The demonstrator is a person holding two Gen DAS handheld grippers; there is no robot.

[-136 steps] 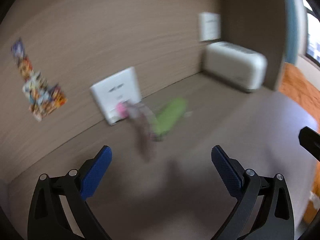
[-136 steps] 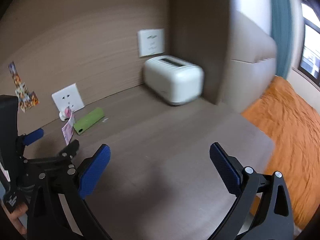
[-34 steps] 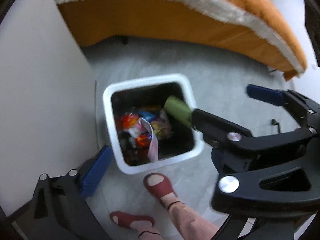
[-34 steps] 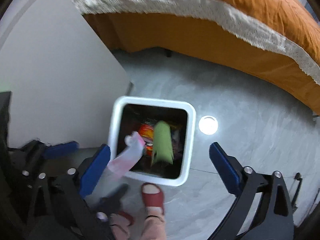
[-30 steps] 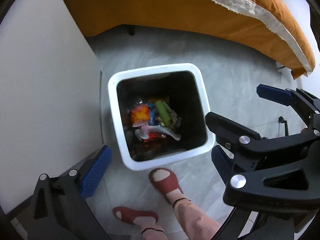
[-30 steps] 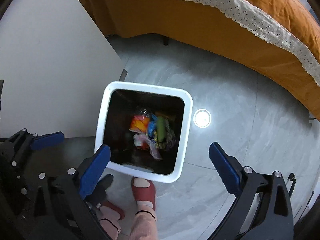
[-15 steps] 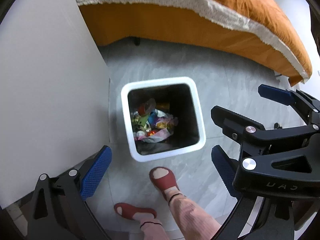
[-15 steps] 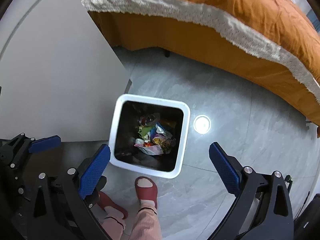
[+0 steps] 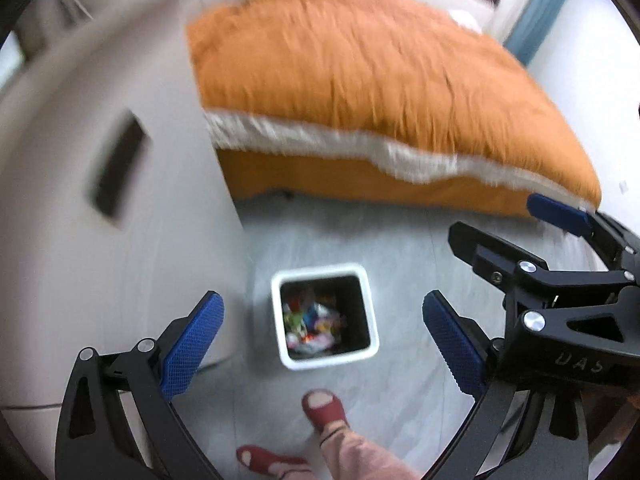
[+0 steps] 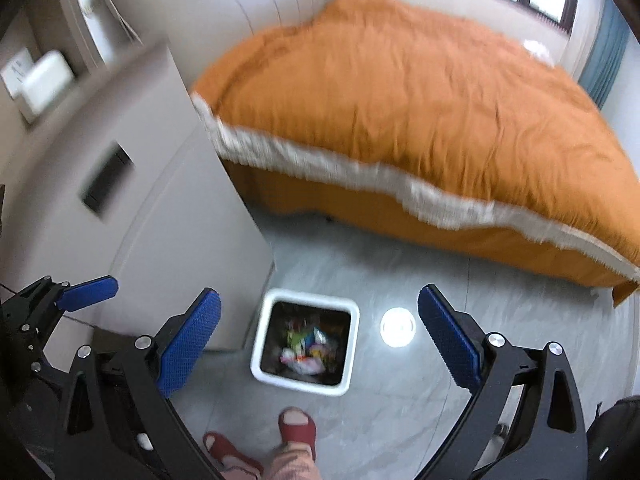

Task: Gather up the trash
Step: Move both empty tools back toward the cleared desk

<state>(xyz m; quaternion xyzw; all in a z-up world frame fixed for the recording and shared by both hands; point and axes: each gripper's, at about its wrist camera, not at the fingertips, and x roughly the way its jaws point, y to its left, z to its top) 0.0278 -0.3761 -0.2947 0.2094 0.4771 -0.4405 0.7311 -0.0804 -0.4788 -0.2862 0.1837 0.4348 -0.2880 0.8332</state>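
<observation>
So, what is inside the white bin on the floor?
The white bin holds mixed colourful trash: crumpled wrappers, something green, something pale. Motion blur hides the details, and anything under the top layer is covered.

A waste bin (image 10: pixel 262 348) stands on the floor (image 10: pixel 420 408) beside the corner of a cabinet (image 10: pixel 168 200), which lies to its left, with a bed (image 10: pixel 400 92) behind it. Crumpled wrappers (image 10: pixel 304 346) lie in the bin. A person's two feet in slippers (image 10: pixel 297 426) stand just in front of it. To the bin's right, a round spot of light (image 10: pixel 397 327) sits on the floor. A toaster (image 10: pixel 46 80) rests on a counter behind the cabinet, far left.
</observation>
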